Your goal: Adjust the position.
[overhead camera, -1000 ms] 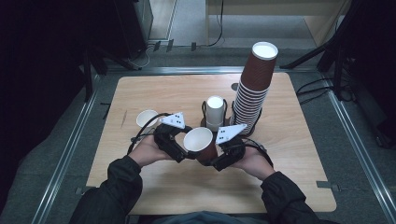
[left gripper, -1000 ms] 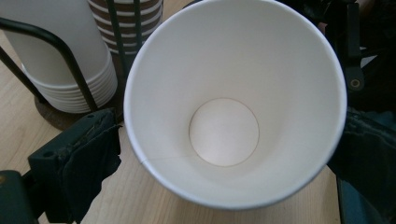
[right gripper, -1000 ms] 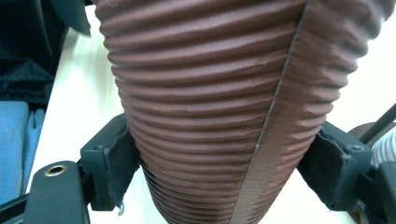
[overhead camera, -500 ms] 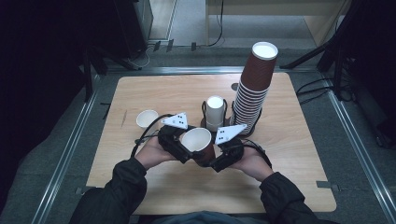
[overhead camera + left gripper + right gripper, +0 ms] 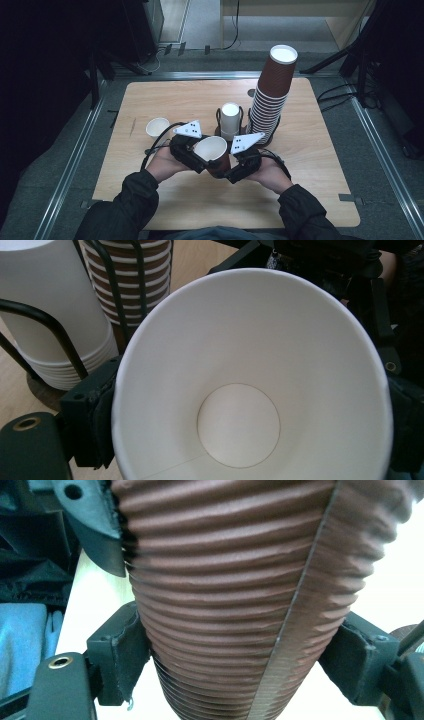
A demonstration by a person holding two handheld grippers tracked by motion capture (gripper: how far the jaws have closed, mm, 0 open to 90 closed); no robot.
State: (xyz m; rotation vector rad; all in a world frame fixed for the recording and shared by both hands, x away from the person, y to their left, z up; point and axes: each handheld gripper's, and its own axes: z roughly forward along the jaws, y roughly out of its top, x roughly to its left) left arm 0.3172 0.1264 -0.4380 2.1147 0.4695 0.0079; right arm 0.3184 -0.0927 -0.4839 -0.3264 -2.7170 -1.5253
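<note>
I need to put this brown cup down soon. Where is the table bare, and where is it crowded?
Bare wooden table lies right of the hands and along the far-left corner. Crowded: the centre, with the black wire holder of white cups, the tall brown ribbed cup stack and a small white cup.

A tall stack of brown ribbed cups (image 5: 272,95) is positioned on the far right part of the wooden table (image 5: 150,195), the top cup showing a white interior. The stack leans slightly to the right towards its top. Just to its left, a shorter stack of white cups (image 5: 230,121) is held upright in a black wire holder (image 5: 219,116) on a round base. In the left gripper view, both stacks are seen side by side behind the wire uprights. A single small white cup (image 5: 157,127) is placed upright, mouth up, on the left part of the table, well apart from the stacks.
</note>
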